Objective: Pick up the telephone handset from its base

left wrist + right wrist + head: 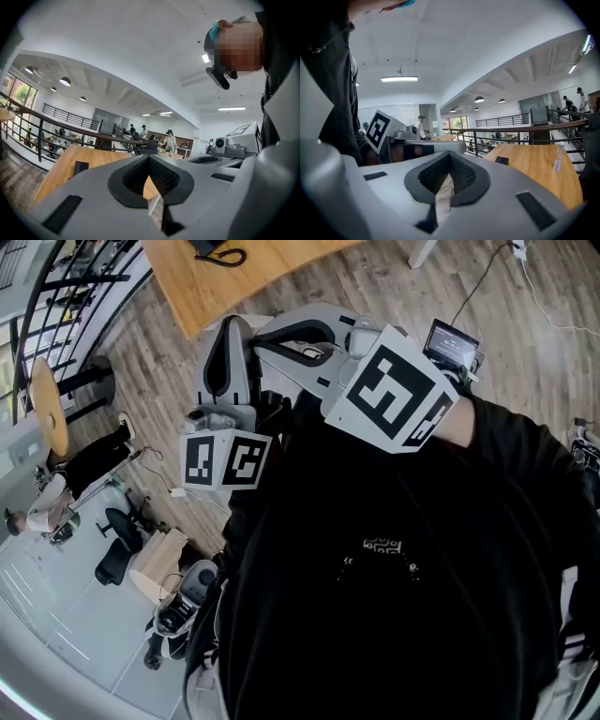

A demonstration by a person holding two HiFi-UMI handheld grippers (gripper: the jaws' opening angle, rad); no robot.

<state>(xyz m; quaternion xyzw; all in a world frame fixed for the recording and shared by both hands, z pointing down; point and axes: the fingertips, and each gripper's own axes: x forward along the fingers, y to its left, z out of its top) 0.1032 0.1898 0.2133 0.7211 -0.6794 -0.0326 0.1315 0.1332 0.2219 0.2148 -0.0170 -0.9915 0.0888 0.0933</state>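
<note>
Wooden bench [253, 277] at the top edge of the head view carries the black telephone [214, 249], partly cut off there and well apart from both grippers. The left gripper [149, 159] and right gripper [450, 155] are held side by side close to the person's black-clad chest. They aim out across the room, each with jaws closed together on nothing.
</note>
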